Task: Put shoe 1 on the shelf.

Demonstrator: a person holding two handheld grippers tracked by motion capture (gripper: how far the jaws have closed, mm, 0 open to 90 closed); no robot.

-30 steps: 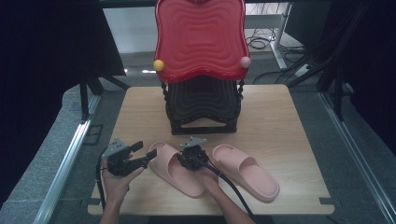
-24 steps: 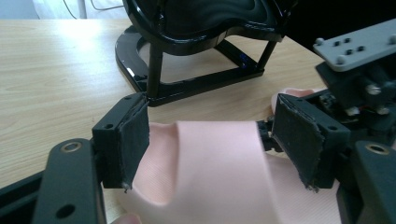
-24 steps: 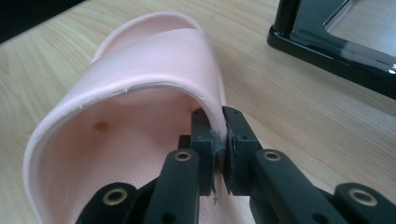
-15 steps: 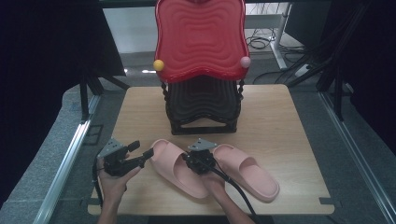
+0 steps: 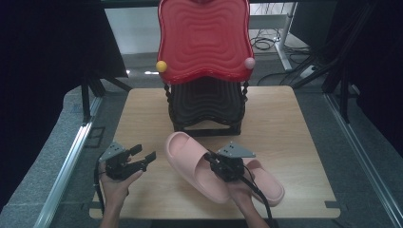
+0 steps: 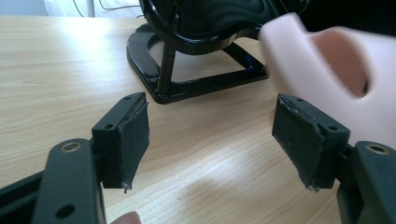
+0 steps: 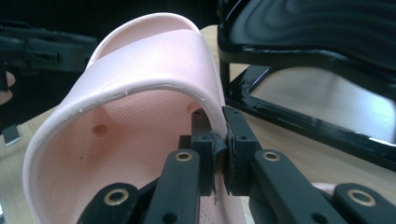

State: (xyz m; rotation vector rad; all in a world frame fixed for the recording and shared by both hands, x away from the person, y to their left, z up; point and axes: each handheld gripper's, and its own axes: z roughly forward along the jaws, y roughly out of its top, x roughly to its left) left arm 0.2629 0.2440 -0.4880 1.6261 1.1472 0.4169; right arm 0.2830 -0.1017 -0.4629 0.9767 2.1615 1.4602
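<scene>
Lifted since a second ago, the pink slipper [image 5: 192,164] now hangs nearer the black rack [image 5: 206,107], toe raised toward its base, while the second slipper [image 5: 266,183] lies flat behind; the right gripper [image 7: 219,149] has pinched the strap's edge, jaws nearly together on the foam; the left gripper [image 6: 210,135] waits wide and empty to the rack's left; the slipper looks light, soft and bendy, so the strap flexes under the pinch; a hold on the strap's thicker root would sag less.
</scene>
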